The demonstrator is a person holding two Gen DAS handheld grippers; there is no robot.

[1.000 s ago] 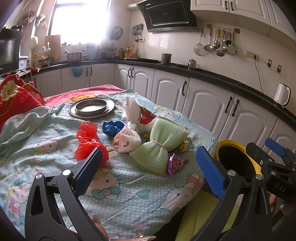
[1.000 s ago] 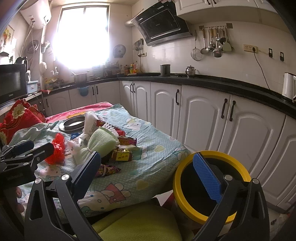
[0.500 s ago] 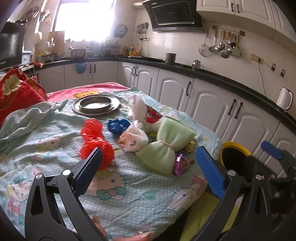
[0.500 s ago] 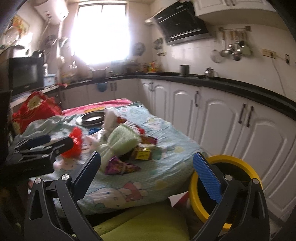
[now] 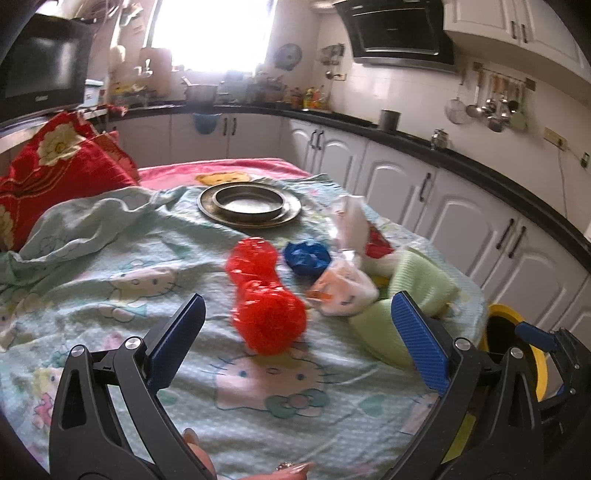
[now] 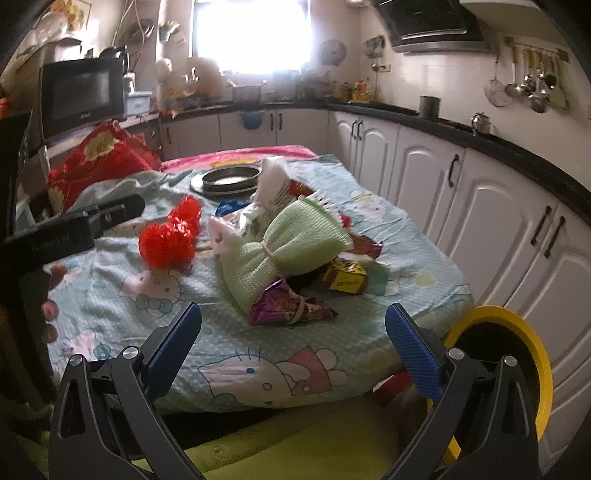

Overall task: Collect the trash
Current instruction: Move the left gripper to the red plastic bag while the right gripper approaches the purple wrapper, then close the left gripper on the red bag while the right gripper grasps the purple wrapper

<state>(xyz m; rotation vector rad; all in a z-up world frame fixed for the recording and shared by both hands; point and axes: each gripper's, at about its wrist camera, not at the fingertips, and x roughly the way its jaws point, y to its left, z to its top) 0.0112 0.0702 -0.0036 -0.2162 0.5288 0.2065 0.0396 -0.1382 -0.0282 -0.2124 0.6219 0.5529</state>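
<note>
You stand in a kitchen with white cabinets (image 6: 436, 177) under a black countertop (image 6: 517, 151) that wraps the far and right walls. A bright window (image 5: 210, 33) glares at the back. A range hood (image 5: 399, 40) hangs on the white tiled wall, utensils (image 6: 532, 85) beside it. A dark microwave (image 6: 83, 94) sits at the left.

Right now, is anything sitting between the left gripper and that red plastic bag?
Nothing visible. The left gripper is open, and only bare tablecloth lies between it and the red plastic bag.
</note>
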